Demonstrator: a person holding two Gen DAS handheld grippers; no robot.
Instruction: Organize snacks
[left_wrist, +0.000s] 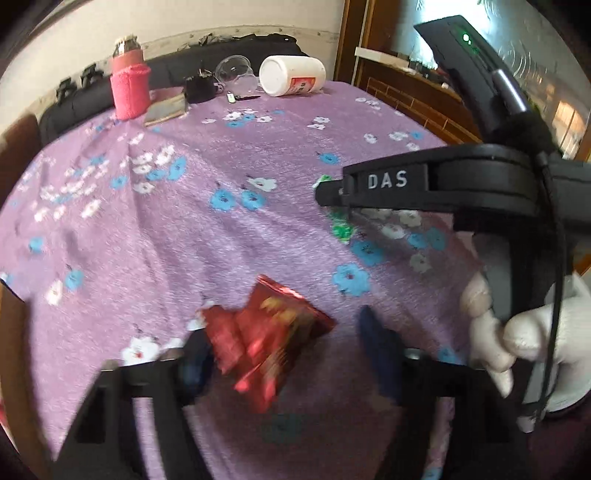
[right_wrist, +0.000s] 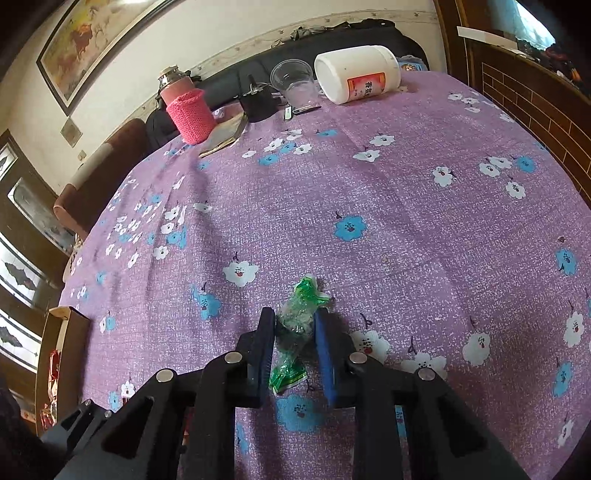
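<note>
My left tool (left_wrist: 284, 354) stands wide around the crinkled red foil snack packet (left_wrist: 266, 339), pads clear. My right tool (right_wrist: 295, 343) pinches the green clear-plastic snack wrapper (right_wrist: 295, 325) on the purple floral tabletop (right_wrist: 406, 184).

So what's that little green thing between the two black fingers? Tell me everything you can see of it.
The green packet is a small crinkly wrapper of see-through plastic with green print, pale contents showing through. It is long and narrow, with flattened sealed ends, and lies on the purple flowered cloth, pointing away from the camera. The right gripper is shut on its middle, both pads pressing its sides; its two ends stick out beyond them.
</note>
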